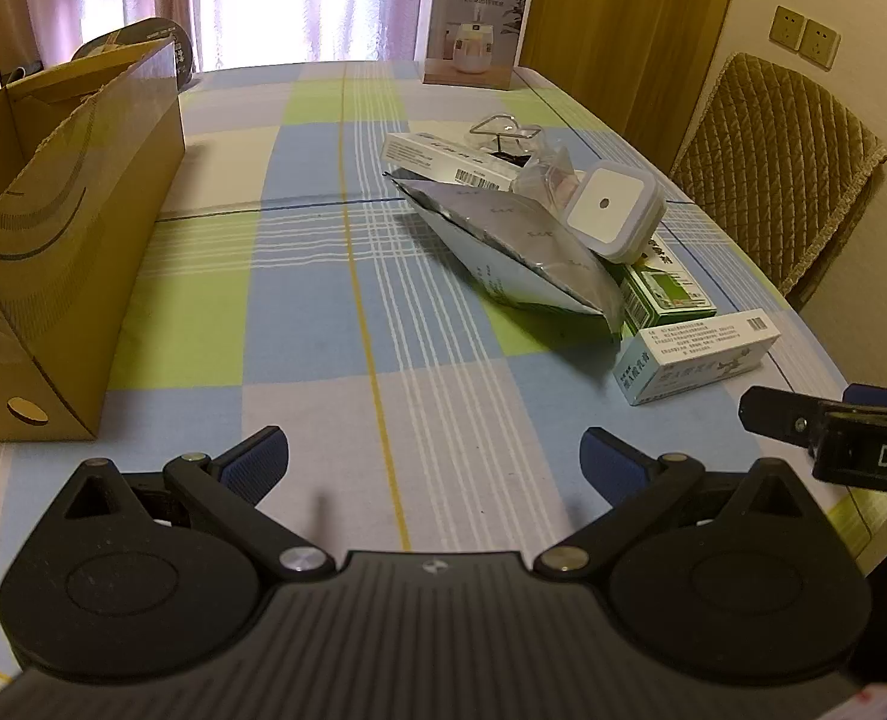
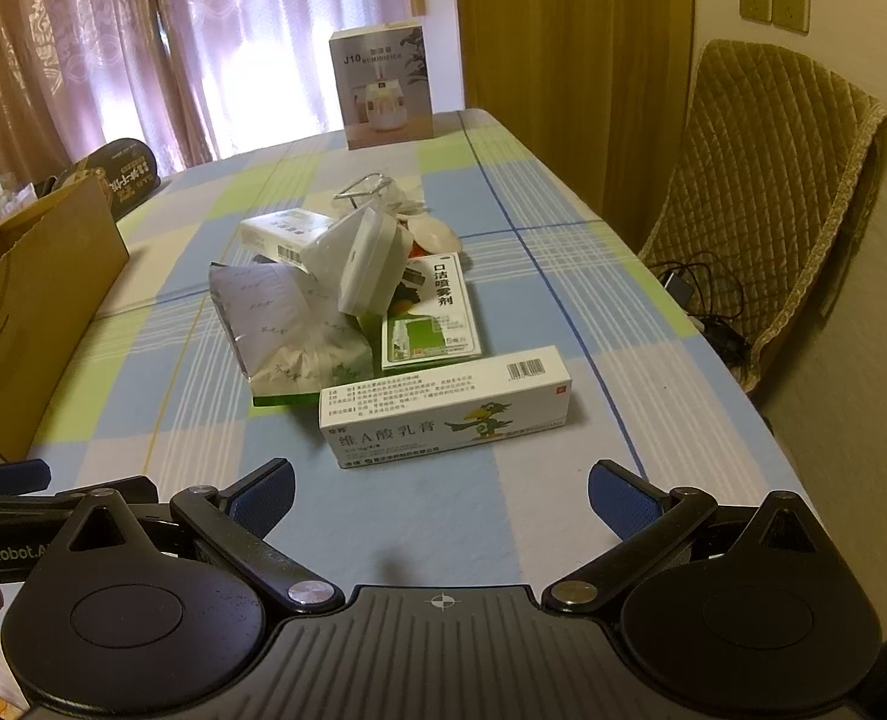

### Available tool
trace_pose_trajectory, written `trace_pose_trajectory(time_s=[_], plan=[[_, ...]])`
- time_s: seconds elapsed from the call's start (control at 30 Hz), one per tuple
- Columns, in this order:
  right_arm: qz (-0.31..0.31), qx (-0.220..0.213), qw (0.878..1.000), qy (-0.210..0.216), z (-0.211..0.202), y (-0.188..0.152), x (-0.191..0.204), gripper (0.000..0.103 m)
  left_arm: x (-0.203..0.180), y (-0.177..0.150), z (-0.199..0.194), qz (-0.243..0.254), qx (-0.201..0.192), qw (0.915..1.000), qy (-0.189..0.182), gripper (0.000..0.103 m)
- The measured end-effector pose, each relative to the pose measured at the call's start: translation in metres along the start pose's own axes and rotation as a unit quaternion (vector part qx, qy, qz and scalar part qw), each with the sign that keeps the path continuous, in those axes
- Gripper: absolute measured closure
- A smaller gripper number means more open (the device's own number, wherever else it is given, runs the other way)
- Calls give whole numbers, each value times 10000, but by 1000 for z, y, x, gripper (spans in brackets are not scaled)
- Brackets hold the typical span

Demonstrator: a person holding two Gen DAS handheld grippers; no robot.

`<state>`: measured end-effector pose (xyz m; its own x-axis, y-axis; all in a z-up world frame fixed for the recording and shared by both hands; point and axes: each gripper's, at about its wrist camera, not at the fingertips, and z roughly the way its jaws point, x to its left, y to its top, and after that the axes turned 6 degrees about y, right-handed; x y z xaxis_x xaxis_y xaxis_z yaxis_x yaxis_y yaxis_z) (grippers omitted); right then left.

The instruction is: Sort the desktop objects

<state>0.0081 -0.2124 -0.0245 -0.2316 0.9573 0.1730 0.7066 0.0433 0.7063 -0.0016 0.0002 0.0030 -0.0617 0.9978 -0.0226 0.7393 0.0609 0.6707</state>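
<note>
A pile of small items lies mid-table. Nearest is a long white ointment box (image 2: 443, 405) (image 1: 698, 354). Behind it are a green-and-white spray box (image 2: 437, 324) (image 1: 662, 291), a silver foil pouch (image 2: 281, 330) (image 1: 515, 246), a white square night light (image 2: 371, 258) (image 1: 614, 207), another white carton (image 2: 284, 231) (image 1: 443, 159) and a wire stand (image 1: 503, 126). My left gripper (image 1: 434, 462) is open over bare cloth, left of the pile. My right gripper (image 2: 440, 498) is open, just short of the ointment box. Both hold nothing.
An open cardboard box (image 1: 65, 228) (image 2: 29, 288) stands at the table's left edge. A humidifier carton (image 1: 473, 24) (image 2: 386, 87) stands at the far end. A padded chair (image 2: 767, 210) sits beyond the right edge. The checked tablecloth (image 1: 323, 300) covers the table.
</note>
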Motion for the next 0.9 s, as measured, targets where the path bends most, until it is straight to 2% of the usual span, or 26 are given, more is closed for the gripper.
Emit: trace_pose_trajectory(time_s=[0.9], plan=[[71, -118, 9999, 42, -2, 3, 0, 2, 8, 0, -1, -105, -19, 9999, -77, 1]])
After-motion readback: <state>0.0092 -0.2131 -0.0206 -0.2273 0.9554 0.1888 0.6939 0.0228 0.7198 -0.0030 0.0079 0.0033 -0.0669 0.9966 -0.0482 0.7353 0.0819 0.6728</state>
